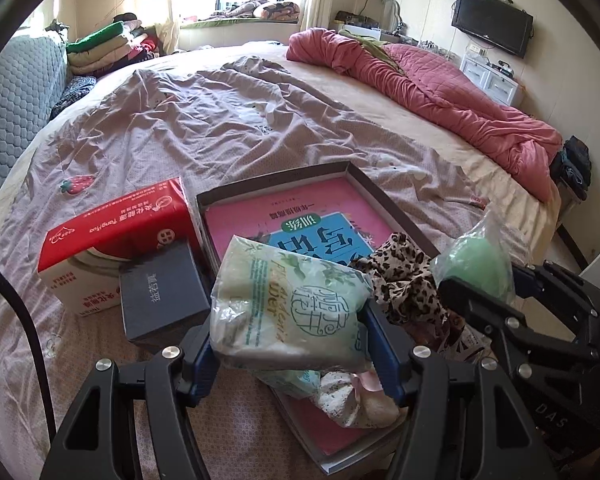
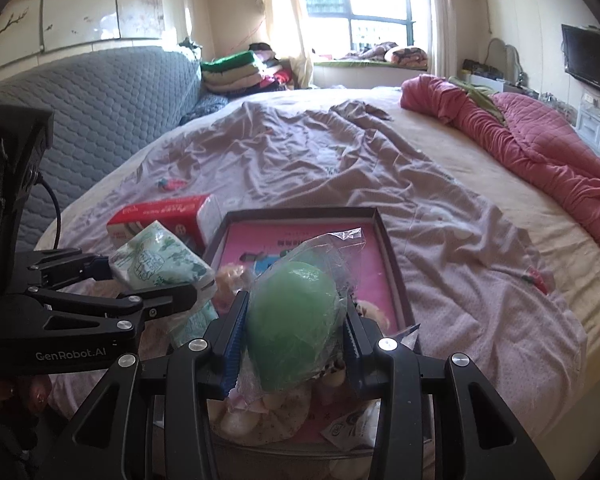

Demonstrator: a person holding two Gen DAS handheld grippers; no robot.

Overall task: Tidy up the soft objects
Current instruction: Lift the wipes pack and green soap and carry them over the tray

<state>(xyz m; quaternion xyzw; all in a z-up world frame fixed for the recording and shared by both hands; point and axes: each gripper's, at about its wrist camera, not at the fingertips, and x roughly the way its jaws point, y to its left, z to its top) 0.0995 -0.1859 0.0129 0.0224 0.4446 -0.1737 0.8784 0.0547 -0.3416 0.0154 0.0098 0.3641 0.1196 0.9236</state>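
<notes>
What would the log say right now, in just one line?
left gripper: shut on tissue pack | right gripper: shut on green bagged ball | both above shallow box on bed

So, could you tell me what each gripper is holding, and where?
Left gripper: tissue pack, pinched across its lower end. Right gripper: bagged green ball, clamped at its sides.

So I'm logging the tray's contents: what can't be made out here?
- Left wrist view: book cover, hidden behind tissue pack.
- Right wrist view: soft items beneath green ball, hidden by right gripper.
- Both views: tray near edge, behind grippers.
</notes>
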